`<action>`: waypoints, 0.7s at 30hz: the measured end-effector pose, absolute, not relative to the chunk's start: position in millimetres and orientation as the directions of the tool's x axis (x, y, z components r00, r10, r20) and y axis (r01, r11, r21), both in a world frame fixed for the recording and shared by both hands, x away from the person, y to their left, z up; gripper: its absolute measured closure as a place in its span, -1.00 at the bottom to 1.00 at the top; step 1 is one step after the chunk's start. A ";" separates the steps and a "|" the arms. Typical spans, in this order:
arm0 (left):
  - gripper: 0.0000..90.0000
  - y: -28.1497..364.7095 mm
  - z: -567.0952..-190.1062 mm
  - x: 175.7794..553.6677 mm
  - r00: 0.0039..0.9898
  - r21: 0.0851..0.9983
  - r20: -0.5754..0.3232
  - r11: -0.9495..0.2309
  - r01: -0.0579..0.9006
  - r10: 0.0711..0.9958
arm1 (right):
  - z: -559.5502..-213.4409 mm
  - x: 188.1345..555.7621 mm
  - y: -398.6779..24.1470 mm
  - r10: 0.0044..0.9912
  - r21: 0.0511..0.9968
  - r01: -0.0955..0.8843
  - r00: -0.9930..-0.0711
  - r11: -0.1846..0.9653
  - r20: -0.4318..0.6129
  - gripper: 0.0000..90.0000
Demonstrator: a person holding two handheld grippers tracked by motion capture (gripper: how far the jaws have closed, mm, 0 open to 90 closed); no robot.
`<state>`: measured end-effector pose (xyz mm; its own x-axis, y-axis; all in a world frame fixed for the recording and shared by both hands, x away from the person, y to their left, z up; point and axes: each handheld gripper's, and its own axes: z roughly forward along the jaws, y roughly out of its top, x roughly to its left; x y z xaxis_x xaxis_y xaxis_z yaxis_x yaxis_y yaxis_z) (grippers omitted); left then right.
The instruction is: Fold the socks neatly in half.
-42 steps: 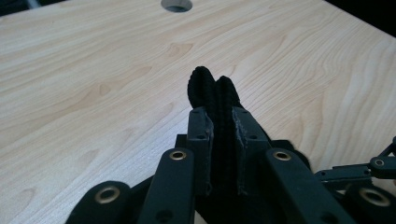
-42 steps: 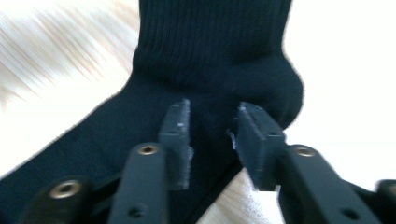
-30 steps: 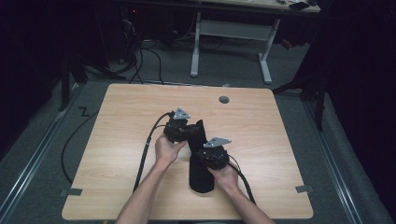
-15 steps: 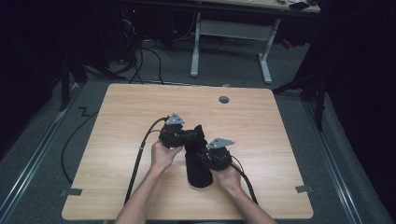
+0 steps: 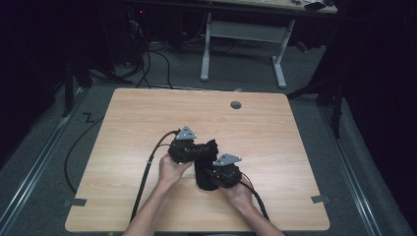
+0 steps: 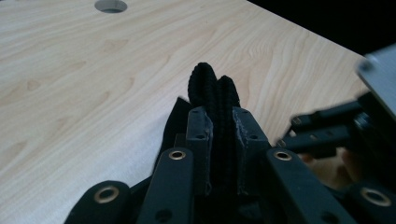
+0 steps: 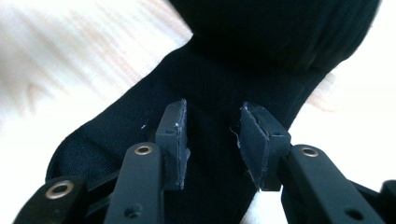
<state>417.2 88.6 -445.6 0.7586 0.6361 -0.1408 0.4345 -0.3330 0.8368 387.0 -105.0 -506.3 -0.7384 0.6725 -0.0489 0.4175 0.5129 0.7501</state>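
Black knitted fabric, a sock-like cloth (image 5: pixel 205 167), lies near the middle of the pale wooden table (image 5: pixel 275 147), between both hands. Left gripper (image 6: pixel 219 135) pinches a folded ribbed edge tightly. Right gripper (image 7: pixel 212 140) has just been opening, its pads apart over the cloth, gripping nothing.

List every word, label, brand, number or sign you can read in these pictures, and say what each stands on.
None can be read: no lettering shows on the black sock, the wooden table, the left gripper or the right gripper.
Items on the far desk are too small to tell.
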 end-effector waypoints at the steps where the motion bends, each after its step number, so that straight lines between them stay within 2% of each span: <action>1: 0.75 88.4 -447.5 414.7 0.761 0.834 -0.134 -0.342 0.433 0.635 | -506.3 388.6 -103.7 0.679 0.751 0.422 -0.733 0.509 -0.048 0.37; 6: 0.75 87.2 -458.9 409.3 0.758 0.822 -0.123 -0.363 0.439 0.640 | -505.1 396.7 -98.4 0.689 0.746 0.432 -0.723 0.507 -0.050 0.35; 8: 0.75 88.9 -464.2 410.0 0.746 0.819 -0.125 -0.357 0.450 0.655 | -503.0 396.5 -99.9 0.689 0.747 0.438 -0.724 0.500 -0.037 0.27; 15: 0.75 93.2 -473.0 415.4 0.720 0.812 -0.128 -0.345 0.471 0.682 | -491.4 366.1 -118.0 0.637 0.783 0.391 -0.771 0.484 -0.009 0.25; 19: 0.74 88.8 -471.1 416.7 0.716 0.821 -0.121 -0.336 0.462 0.687 | -502.2 368.5 -107.1 0.625 0.736 0.406 -0.780 0.542 -0.030 0.25; 21: 0.74 86.7 -466.4 413.1 0.718 0.828 -0.106 -0.339 0.447 0.688 | -505.6 374.7 -105.6 0.642 0.749 0.422 -0.767 0.510 -0.006 0.26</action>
<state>413.1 86.7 -466.4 0.7182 0.6878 -0.1057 0.4468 -0.3394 0.8277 374.7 -105.6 -505.6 -0.7668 0.6419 -0.0056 0.4218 0.5104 0.7494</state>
